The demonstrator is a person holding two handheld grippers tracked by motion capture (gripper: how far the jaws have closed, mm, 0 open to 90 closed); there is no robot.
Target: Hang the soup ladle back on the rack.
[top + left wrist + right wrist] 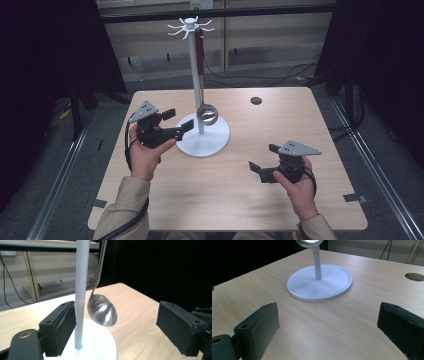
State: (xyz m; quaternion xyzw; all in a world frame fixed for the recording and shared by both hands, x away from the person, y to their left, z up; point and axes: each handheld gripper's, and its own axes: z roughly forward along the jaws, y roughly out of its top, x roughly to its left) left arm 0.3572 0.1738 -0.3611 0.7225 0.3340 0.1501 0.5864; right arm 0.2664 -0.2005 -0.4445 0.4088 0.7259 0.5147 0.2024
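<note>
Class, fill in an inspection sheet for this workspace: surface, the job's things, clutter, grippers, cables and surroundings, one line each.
Surface: wooden table, with a round hole near its far edge.
Job's things: ladle hanging from a hook of the white stand, bowl low beside the pole.
Clutter: nothing seen.
Grippers: left gripper open beside the pole, holding nothing; right gripper open and apart from the stand, holding nothing.
Cables: black cable trailing from the left gripper; more cables on the floor behind.
Surroundings: dark curtains at both sides, floor rails.
</note>
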